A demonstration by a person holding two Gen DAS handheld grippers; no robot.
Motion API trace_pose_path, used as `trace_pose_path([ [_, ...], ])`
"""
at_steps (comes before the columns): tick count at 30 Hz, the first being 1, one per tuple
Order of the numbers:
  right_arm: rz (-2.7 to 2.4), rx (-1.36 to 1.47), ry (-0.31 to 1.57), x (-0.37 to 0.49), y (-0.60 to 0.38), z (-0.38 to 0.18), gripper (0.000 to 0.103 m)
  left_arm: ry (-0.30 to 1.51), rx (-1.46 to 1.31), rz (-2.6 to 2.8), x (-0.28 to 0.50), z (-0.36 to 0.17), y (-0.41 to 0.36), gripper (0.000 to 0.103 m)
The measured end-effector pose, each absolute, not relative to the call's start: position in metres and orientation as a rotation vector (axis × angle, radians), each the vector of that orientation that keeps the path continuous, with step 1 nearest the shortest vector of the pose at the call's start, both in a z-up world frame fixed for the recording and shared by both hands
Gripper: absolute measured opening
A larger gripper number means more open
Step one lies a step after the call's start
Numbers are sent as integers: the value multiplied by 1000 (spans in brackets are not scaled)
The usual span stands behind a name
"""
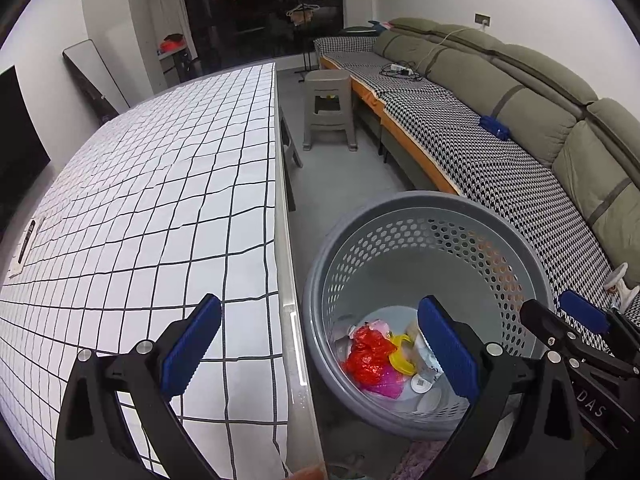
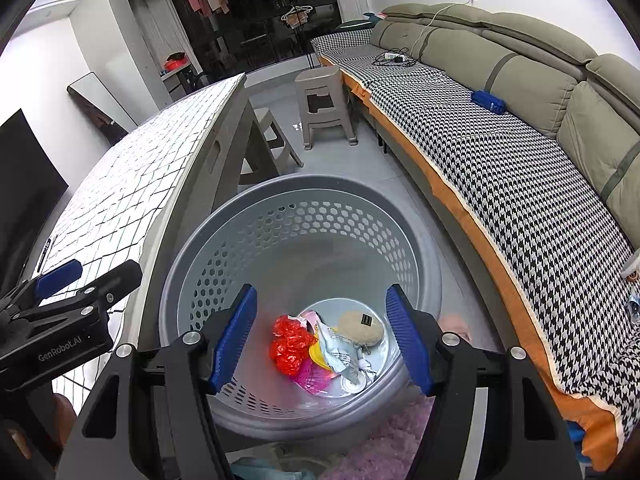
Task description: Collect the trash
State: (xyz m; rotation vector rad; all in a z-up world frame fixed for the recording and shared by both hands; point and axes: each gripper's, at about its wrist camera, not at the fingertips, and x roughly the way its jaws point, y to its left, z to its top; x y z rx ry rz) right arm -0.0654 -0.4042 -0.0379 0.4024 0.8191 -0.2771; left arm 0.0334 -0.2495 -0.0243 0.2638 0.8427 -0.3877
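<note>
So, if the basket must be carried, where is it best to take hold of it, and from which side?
Probably the rim of the grey basket, from above. It stands upright on the floor beside the table, and the rim is its highest edge. One finger would go inside and one outside the perforated wall. The side facing the sofa looks freer; the table crowds the other side.

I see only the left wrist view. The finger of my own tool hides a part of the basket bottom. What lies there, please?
Observer: A round beige pad with a small black label lies there, on the bottom of the basket.
Operator: Does the right tool hold any trash?
Observer: No. The right tool is open and empty, directly above the basket.
</note>
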Motion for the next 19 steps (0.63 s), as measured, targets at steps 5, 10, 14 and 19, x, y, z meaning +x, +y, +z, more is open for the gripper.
trace_pose_path([
  [5, -277, 402, 819, -65, -404, -38, 64, 843, 264, -388, 33, -24, -249, 97],
  [10, -276, 403, 819, -65, -404, -38, 64, 843, 262, -395, 33, -24, -248, 97],
  [14, -275, 402, 819, -66, -405, -37, 64, 841, 265, -396, 32, -24, -248, 97],
  [19, -276, 403, 818, -66, -404, -38, 64, 845, 264, -395, 32, -23, -248, 97],
])
